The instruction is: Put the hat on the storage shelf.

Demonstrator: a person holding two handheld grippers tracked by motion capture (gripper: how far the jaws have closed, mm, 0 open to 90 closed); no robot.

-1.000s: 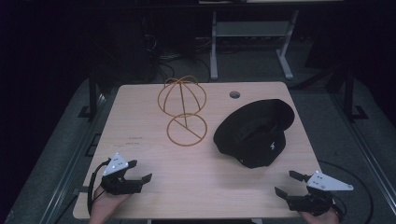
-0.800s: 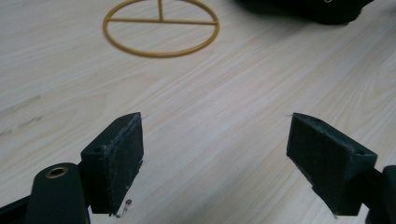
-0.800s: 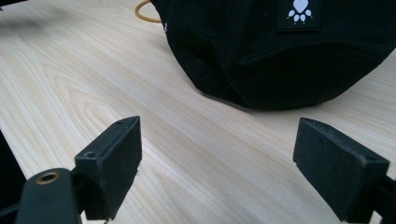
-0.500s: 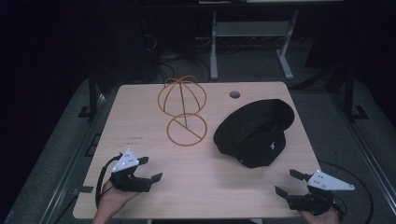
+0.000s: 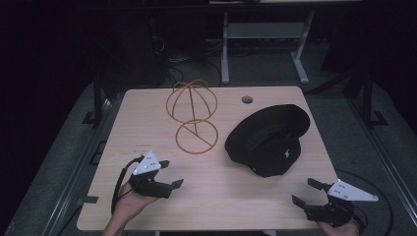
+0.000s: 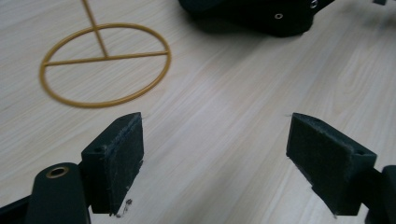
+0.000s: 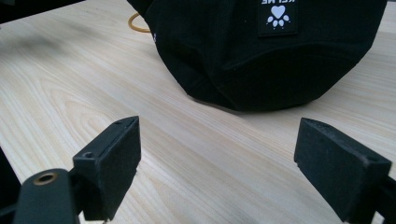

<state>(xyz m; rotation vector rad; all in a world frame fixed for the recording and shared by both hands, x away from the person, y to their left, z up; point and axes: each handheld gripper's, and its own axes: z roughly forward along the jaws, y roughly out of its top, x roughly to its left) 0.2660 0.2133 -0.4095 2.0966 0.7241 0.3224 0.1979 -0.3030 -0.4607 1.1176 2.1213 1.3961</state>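
Item 1, my left gripper [image 5: 167, 174]: I am holding it over the table [image 5: 147, 105] near the front-left corner, jaws standing wide apart and gripping nothing. It is pointing inward toward the middle of the surface; in the left gripper view I am looking between its pads [image 6: 122, 154] at bare wood, with the stand's ring beyond and the hat's edge [image 6: 261, 14] farther off.

Item 2, wire hat stand [image 5: 193, 115]: a gold wire dome on a stem, rising from a flat ring base, standing upright left of centre toward the back edge. Nothing is resting on it. Its base ring [image 6: 105, 63] is lying flat on the wood, well apart from my left gripper.

Item 3, black hat [image 5: 268, 137]: lying on the table right of centre, just beside the stand's base, a small white paw-print label [image 7: 279, 16] facing the front edge. Neither tool is touching it.

Item 4, my right gripper [image 5: 307, 191]: I am hovering it at the front-right corner, jaws spread wide and empty, aimed at the hat's near side, with open wood between the pads [image 7: 116, 158] and the cloth.

Progress, as I am judging it: the work appears to be setting the hat on the stand, and nothing of that is done. I am only approaching; gripping, lifting and placing the hat are all left.
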